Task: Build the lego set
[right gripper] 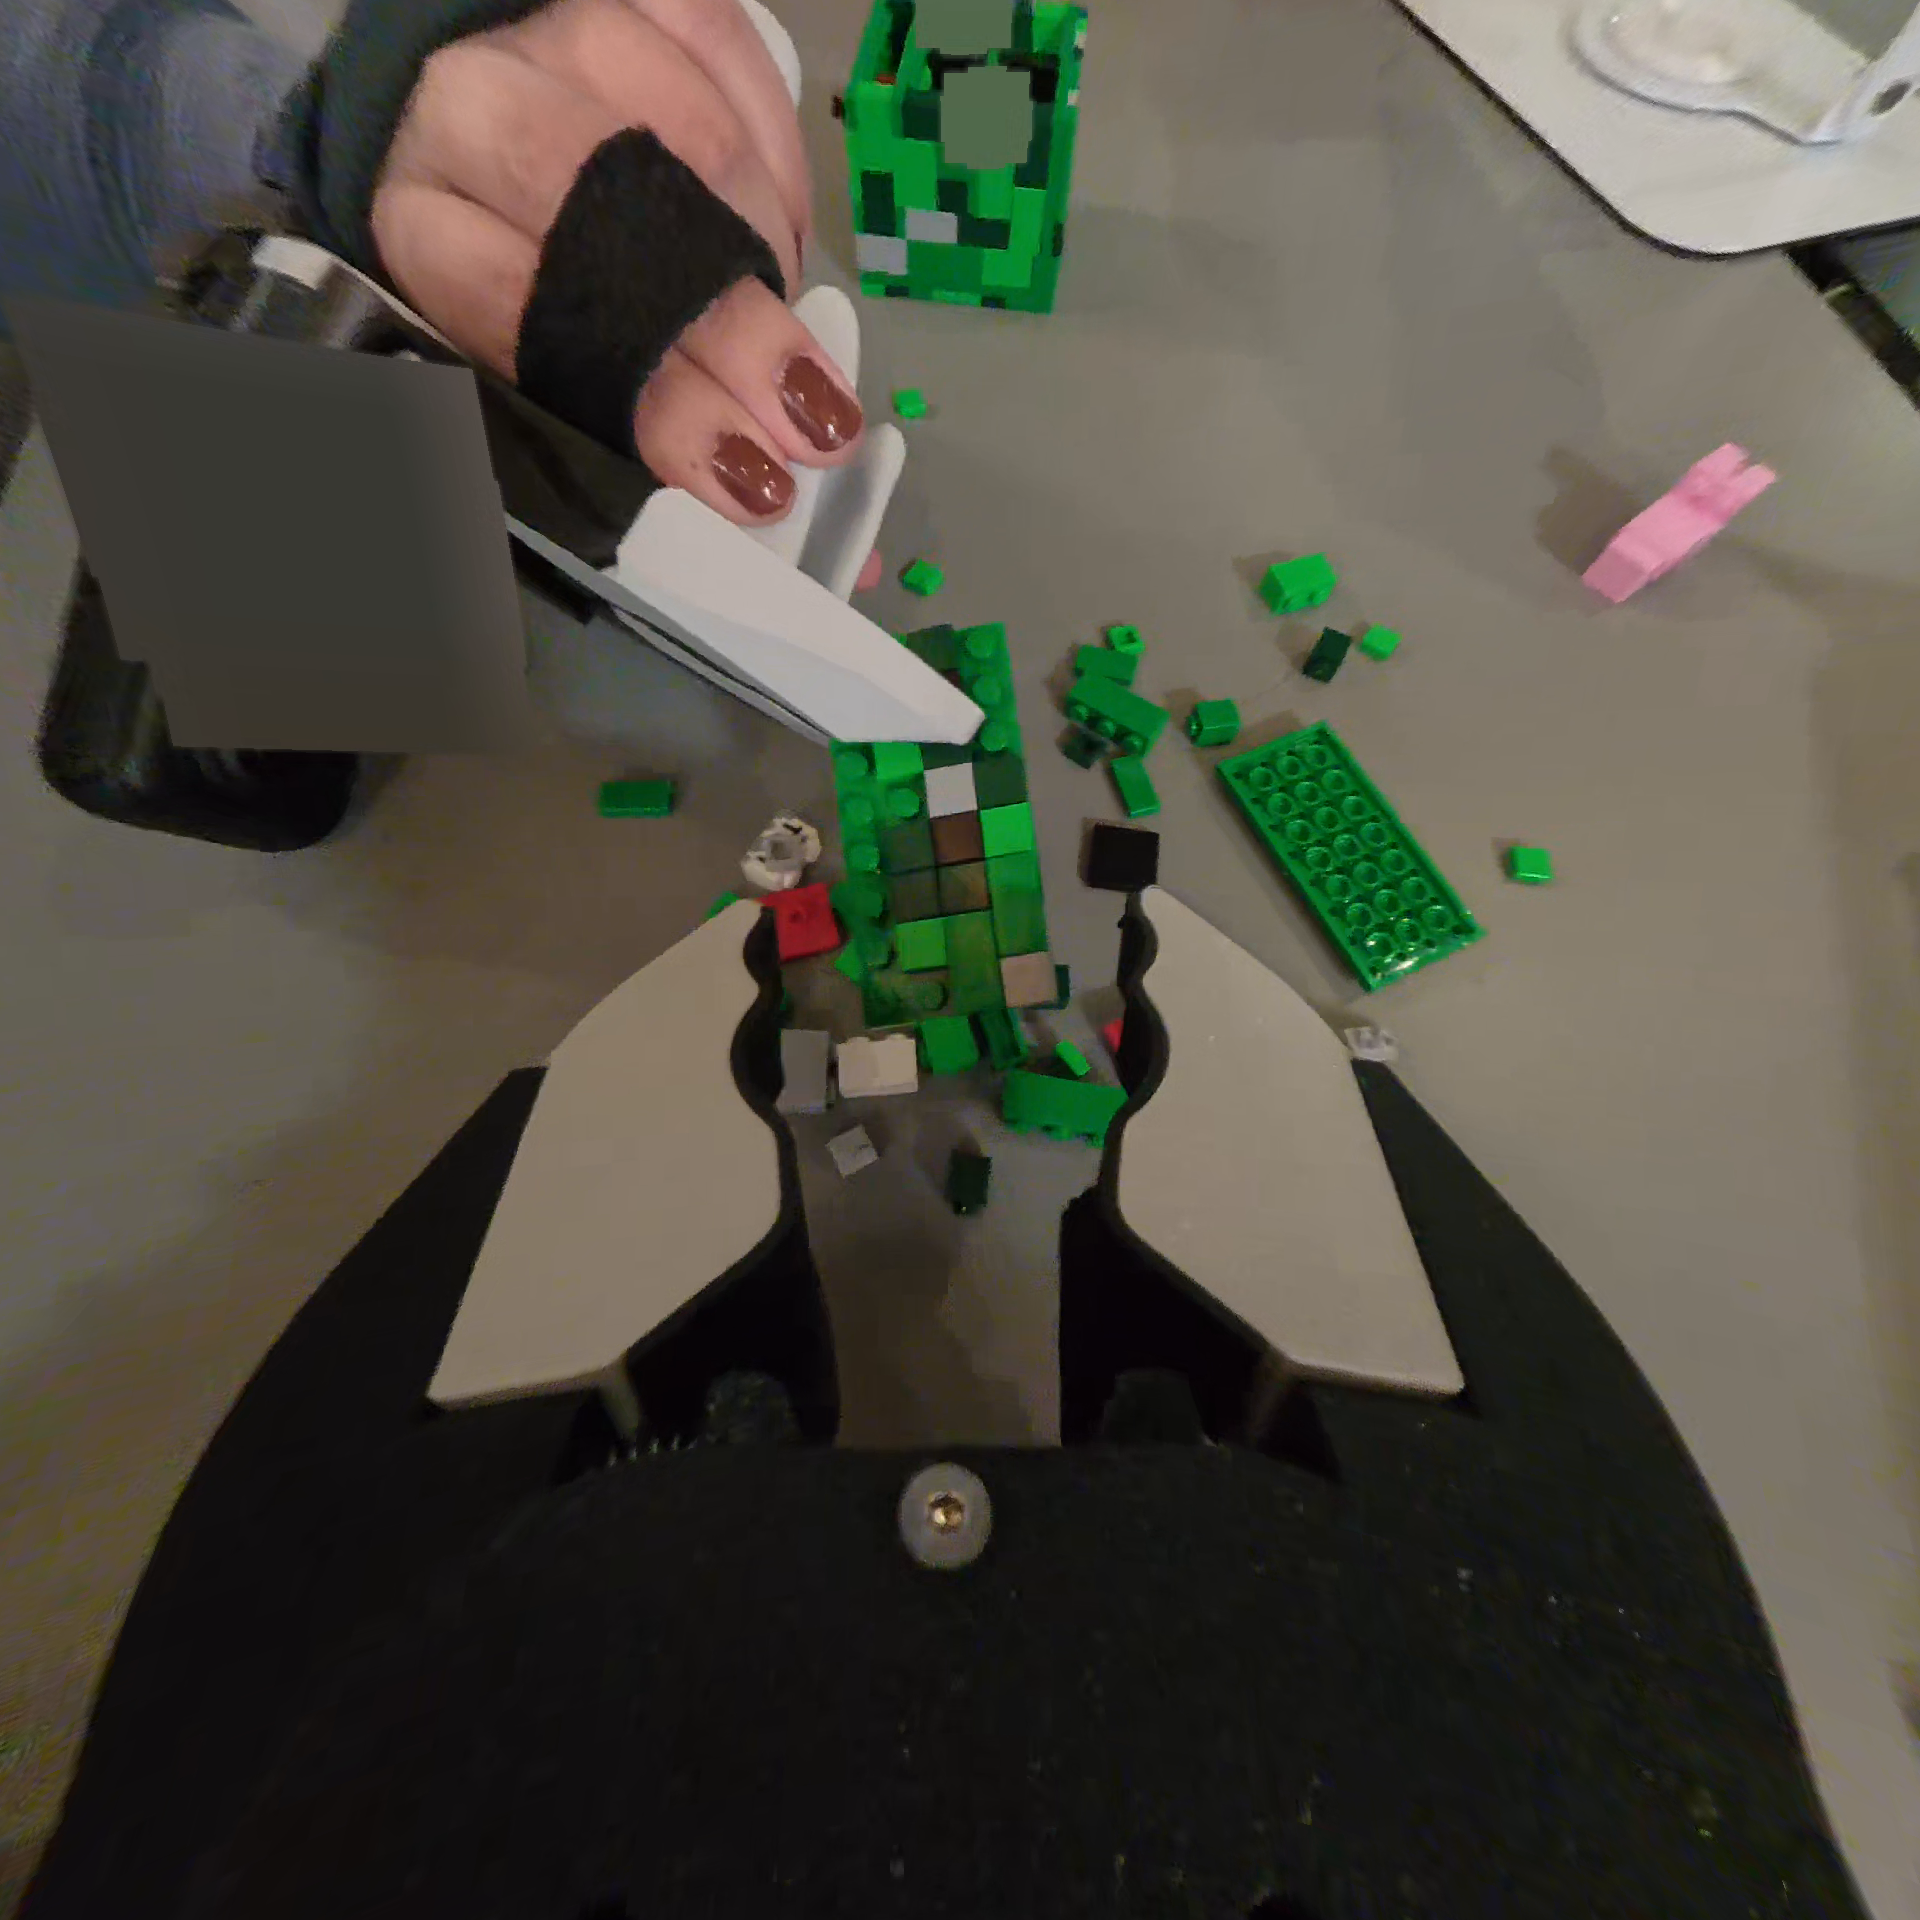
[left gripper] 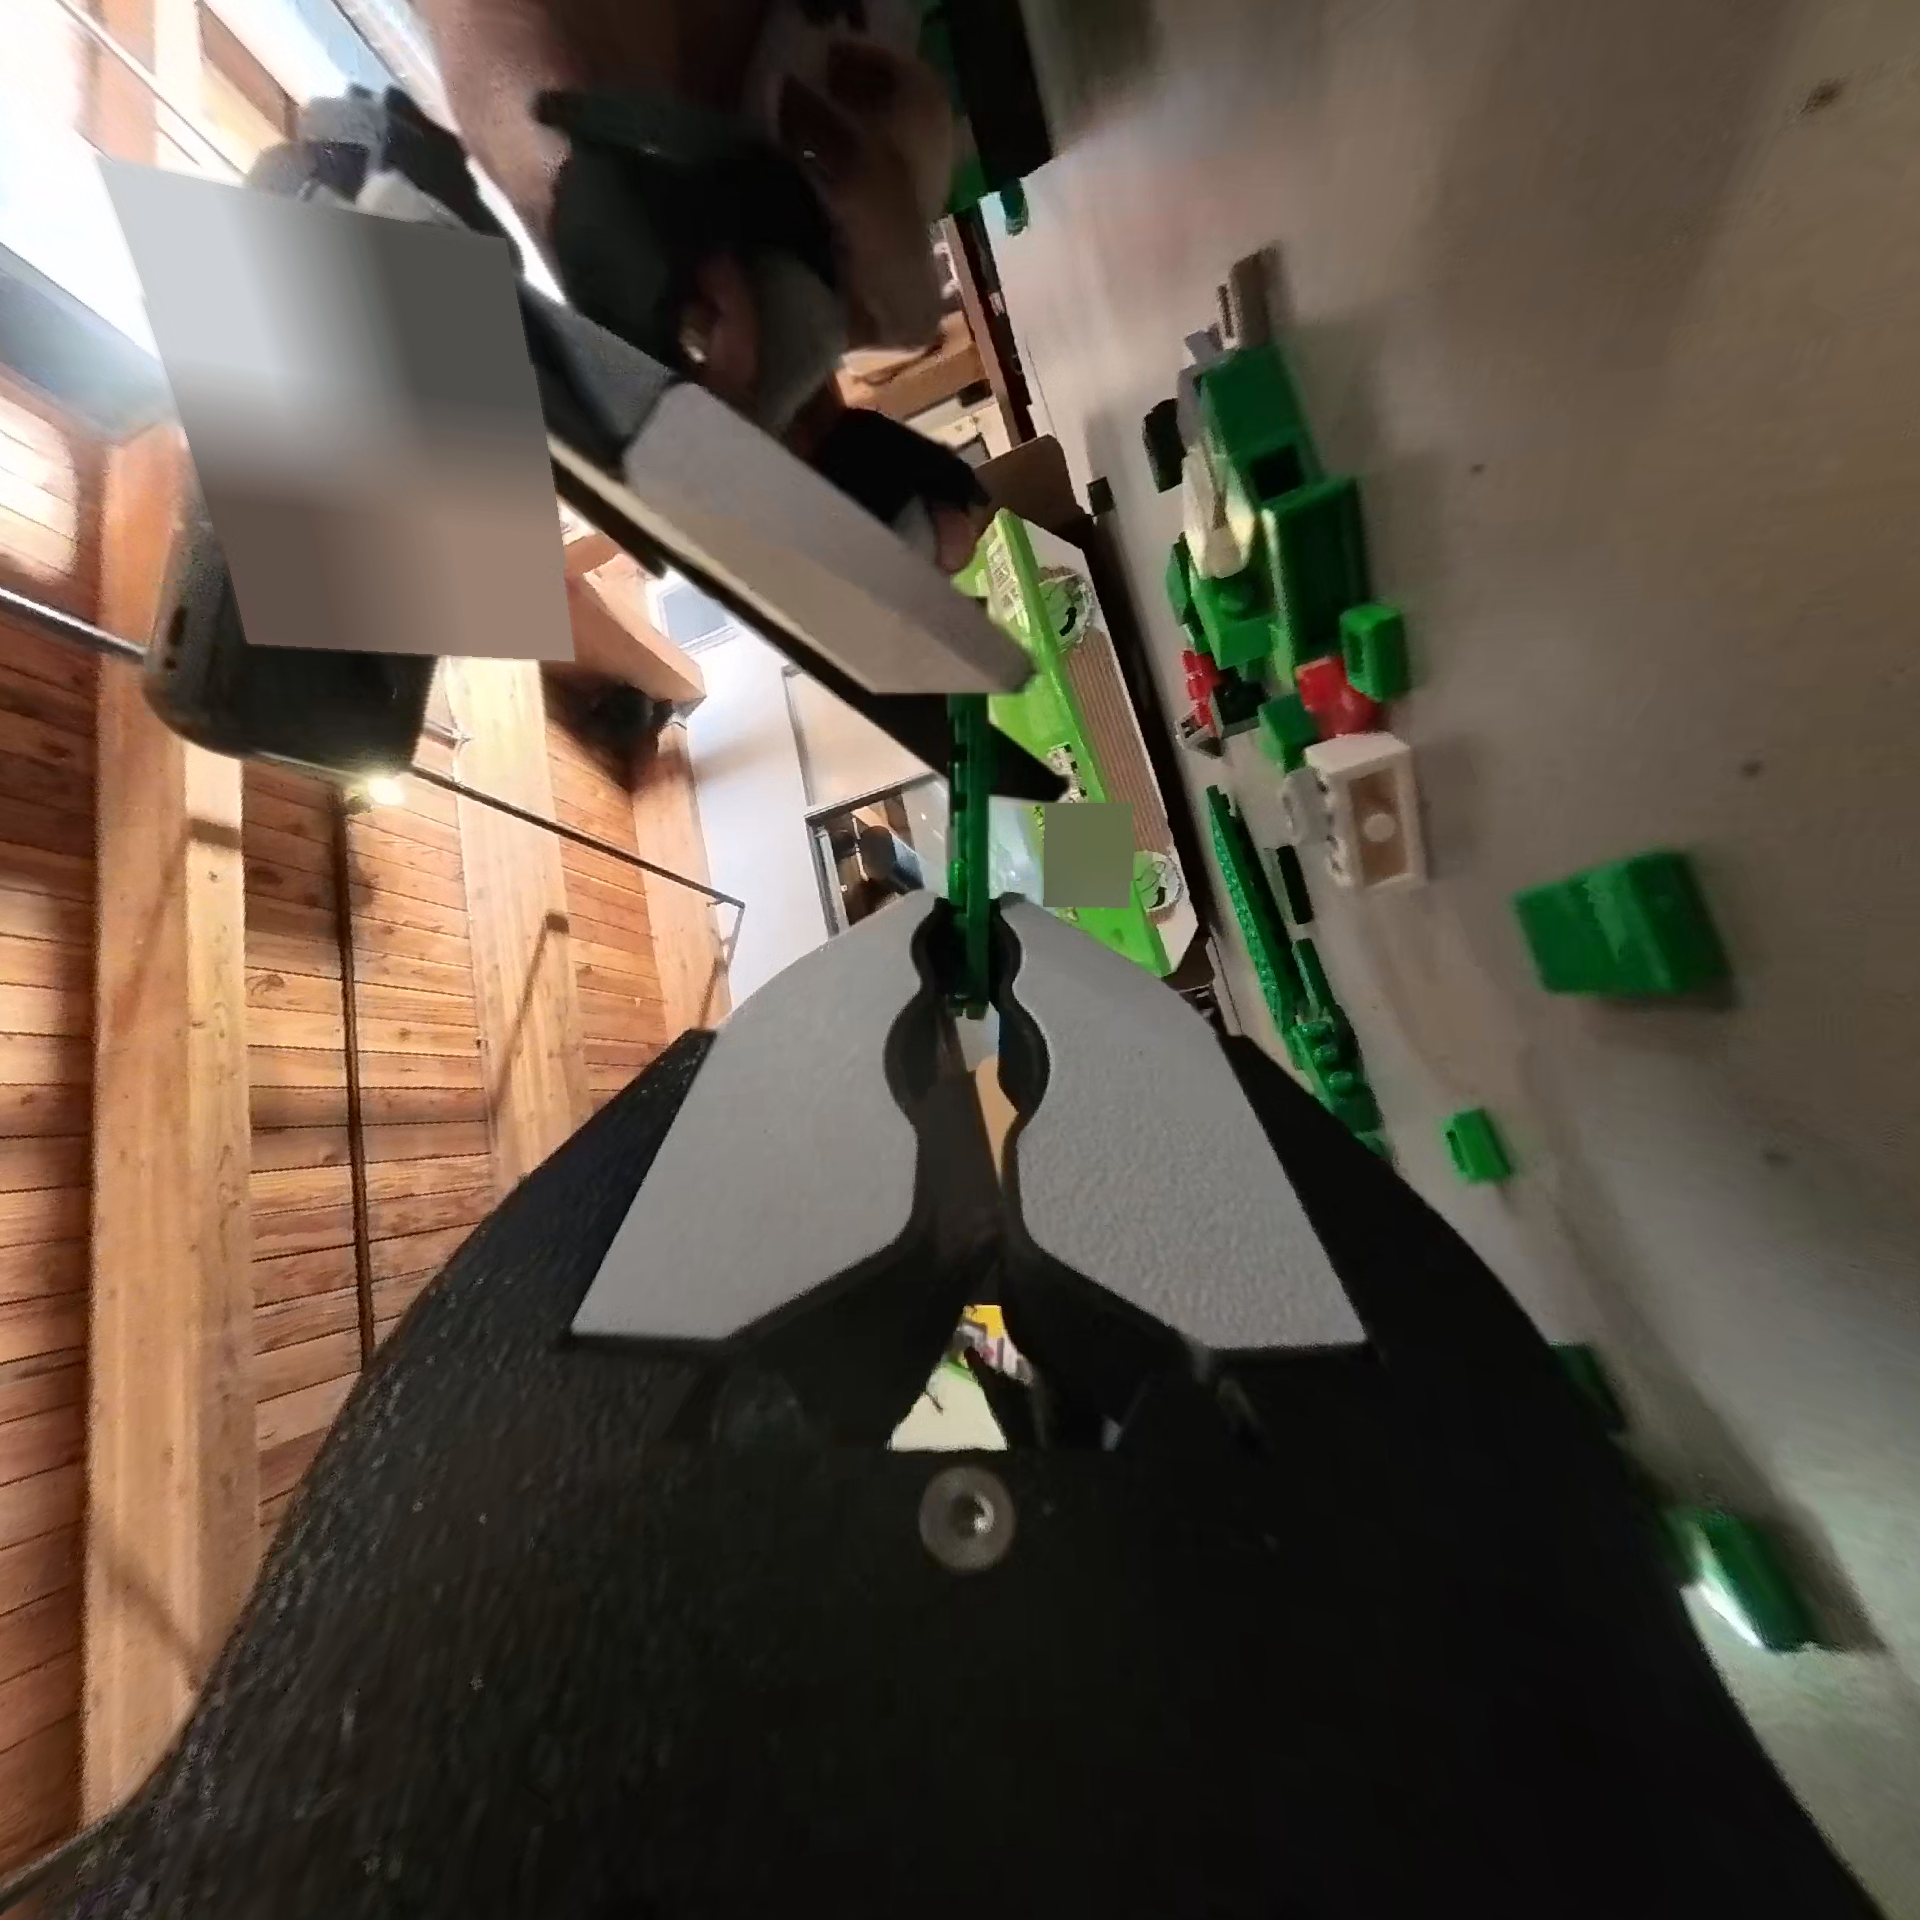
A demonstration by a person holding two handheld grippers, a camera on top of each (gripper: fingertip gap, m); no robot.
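While the green plate panel (right gripper: 951, 831) is held edge-on above the grey table (right gripper: 1558, 1247), its face already tiled with light green, dark green, brown and grey squares, the build looks to be mid-assembly on this wall section. The left gripper (left gripper: 971, 940) is clamped on the panel's far edge, its jaws nearly together with only the thin plate between them; in the right wrist view its pale finger covers the panel's upper end. The right gripper (right gripper: 945, 935) hangs over the panel's near end with jaws spread wide and nothing in them. Loose bricks lie beneath and around: a red square piece (right gripper: 802, 920) just beside the panel, a black tile (right gripper: 1120, 857) on the other side, a bare green studded plate (right gripper: 1349, 854) further right, and small green bricks scattered about. A finished green block tower (right gripper: 961, 156) stands well behind, and a pink piece (right gripper: 1678, 535) lies apart. A bare hand (right gripper: 623, 239) with a black strap grips the left tool. Next, I judge, the right gripper must pick a loose brick and press it squarely onto the panel's studs while the left holds firm.
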